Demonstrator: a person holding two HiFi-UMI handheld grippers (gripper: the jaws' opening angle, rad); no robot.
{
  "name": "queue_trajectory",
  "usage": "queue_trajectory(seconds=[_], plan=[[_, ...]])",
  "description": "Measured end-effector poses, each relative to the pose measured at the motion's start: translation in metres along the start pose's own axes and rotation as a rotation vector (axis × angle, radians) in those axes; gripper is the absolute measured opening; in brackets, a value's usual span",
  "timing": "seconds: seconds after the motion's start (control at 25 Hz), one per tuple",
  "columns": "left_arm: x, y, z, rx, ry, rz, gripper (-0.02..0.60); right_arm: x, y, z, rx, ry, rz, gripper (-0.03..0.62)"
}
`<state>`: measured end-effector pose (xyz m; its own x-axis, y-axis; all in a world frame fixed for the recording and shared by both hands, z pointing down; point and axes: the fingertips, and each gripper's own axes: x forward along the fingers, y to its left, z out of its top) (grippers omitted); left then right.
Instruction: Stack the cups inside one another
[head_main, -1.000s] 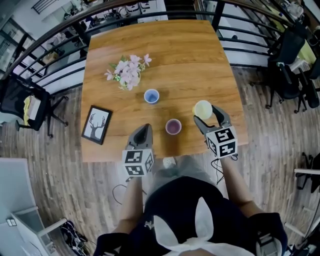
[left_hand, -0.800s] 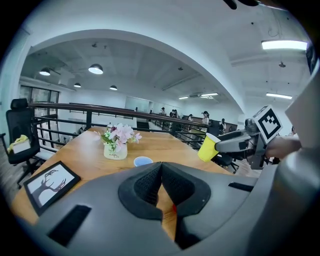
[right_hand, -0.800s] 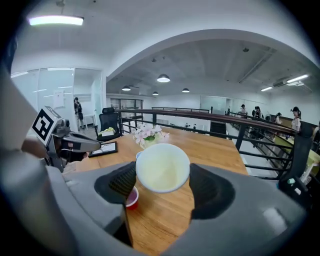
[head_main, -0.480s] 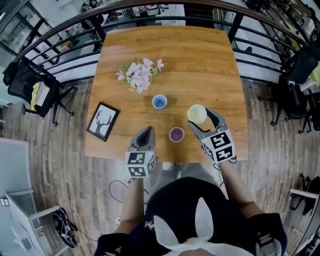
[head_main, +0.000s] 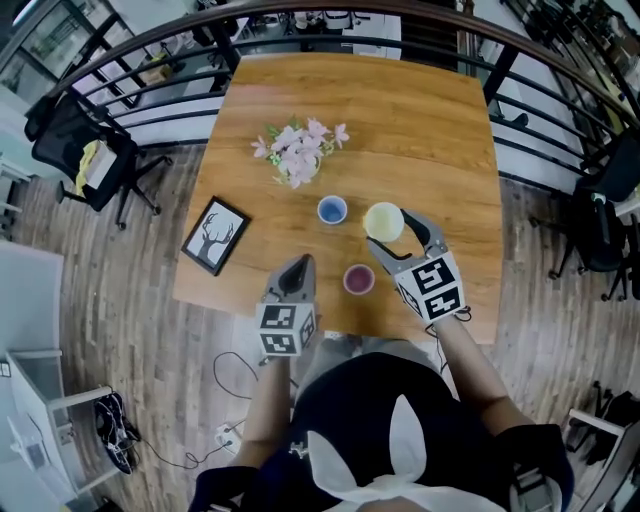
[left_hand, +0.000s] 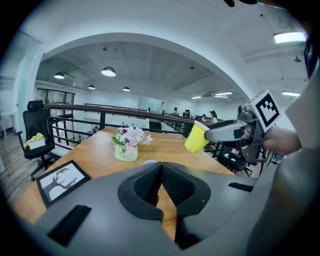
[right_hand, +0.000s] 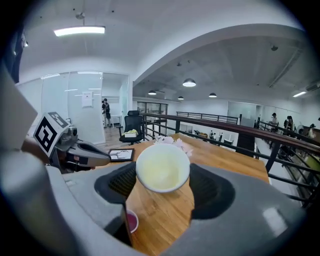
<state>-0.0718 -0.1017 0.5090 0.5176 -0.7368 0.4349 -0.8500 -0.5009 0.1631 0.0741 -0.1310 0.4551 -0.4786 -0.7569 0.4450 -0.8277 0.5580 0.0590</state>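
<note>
The right gripper (head_main: 390, 229) is clamping the yellow cup (right_hand: 162, 169) by its sides and holding it tilted above the table (head_main: 440, 120), mouth toward the gripper's own camera. Over the last second it has been travelling to its left. The blue cup (head_main: 332, 210), earlier well off to that side, is now lying near the held cup. The purple cup (head_main: 359, 279) is sitting just beneath the jaws, toward the person. The carry seems to be closing on a receiving cup, with no nesting done yet. The left gripper (left_hand: 161, 177) is waiting further left, jaws pressed together on nothing.
</note>
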Motion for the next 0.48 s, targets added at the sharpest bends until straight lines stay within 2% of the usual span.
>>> queue_trajectory(seconds=[0.48], plan=[[-0.002, 0.020, 0.003, -0.028, -0.008, 0.075, 0.017, 0.041, 0.012, 0.041, -0.106, -0.050, 0.112, 0.328]])
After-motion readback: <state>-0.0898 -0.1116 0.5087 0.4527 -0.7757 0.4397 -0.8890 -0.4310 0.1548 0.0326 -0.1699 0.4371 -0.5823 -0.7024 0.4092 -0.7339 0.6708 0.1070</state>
